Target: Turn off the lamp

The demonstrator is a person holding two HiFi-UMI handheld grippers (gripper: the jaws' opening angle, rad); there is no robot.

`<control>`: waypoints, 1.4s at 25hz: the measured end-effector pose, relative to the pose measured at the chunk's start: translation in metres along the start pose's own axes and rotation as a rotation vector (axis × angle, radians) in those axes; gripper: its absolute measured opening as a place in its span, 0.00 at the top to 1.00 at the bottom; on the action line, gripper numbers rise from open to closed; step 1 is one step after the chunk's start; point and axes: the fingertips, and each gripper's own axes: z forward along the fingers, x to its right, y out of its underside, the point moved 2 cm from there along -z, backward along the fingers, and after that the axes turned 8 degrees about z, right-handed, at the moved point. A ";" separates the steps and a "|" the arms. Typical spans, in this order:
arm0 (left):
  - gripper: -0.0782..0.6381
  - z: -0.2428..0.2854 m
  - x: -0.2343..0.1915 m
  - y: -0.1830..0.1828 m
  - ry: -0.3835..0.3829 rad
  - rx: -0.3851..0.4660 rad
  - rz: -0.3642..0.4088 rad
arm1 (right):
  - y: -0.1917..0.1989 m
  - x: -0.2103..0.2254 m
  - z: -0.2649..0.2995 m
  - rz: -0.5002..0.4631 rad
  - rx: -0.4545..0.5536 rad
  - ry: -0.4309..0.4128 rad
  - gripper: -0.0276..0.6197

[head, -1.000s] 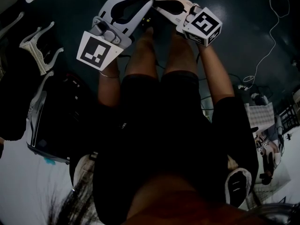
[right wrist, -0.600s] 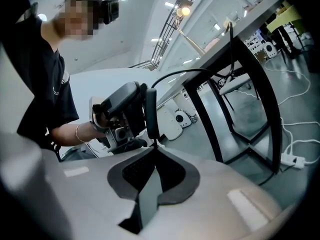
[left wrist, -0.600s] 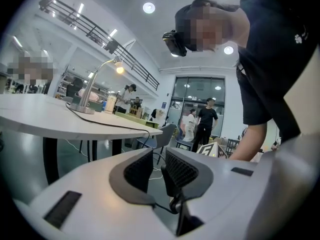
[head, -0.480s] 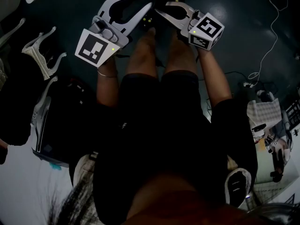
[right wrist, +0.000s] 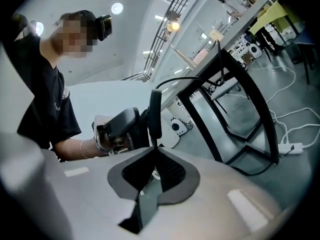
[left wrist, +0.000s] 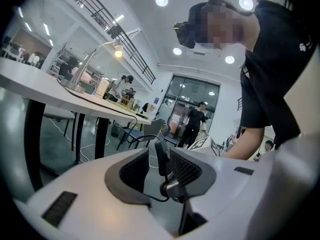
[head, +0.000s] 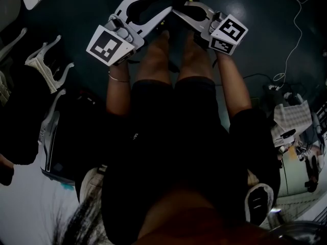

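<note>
Dark floor (head: 76, 9); inline switch (right wrist: 155, 119) tight in right hand-held gripper (right wrist: 154, 149)

Head view: very dark. The tips of the left gripper (head: 162, 1) and right gripper (head: 178, 10) meet above the knees; what lies between them cannot be made out there.

Left gripper view: the jaws, which have just been opening, stand apart around a black piece (left wrist: 161, 156). Its lower end is hidden, and whether it is a switch cannot be told. The lamp (left wrist: 118, 53) on the table (left wrist: 30, 81) is small, its base lost among clutter. The table is cut off at the left edge.

Right gripper view: the black piece's foot is buried in the closed jaws.
</note>
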 end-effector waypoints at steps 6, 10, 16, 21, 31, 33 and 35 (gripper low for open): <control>0.72 0.006 -0.003 -0.009 -0.002 0.041 -0.050 | -0.005 -0.007 0.003 -0.001 0.036 -0.002 0.94; 0.72 0.011 0.002 -0.008 0.056 0.047 -0.056 | -0.008 -0.010 0.004 -0.006 0.046 -0.009 0.94; 0.71 0.019 0.003 -0.007 0.078 0.041 -0.097 | -0.011 -0.012 0.005 -0.030 0.040 -0.016 0.94; 0.71 0.025 0.004 -0.010 0.077 0.041 -0.120 | -0.012 -0.012 0.003 -0.038 0.034 -0.012 0.94; 0.71 0.041 0.006 -0.008 0.070 0.037 -0.159 | -0.024 -0.007 -0.016 -0.025 0.027 -0.040 0.94; 0.72 0.044 0.012 -0.008 0.071 0.044 -0.174 | -0.022 -0.008 -0.022 -0.030 0.015 -0.043 0.94; 0.72 0.044 0.016 -0.007 0.069 0.046 -0.198 | -0.020 -0.010 -0.025 -0.031 0.010 -0.048 0.94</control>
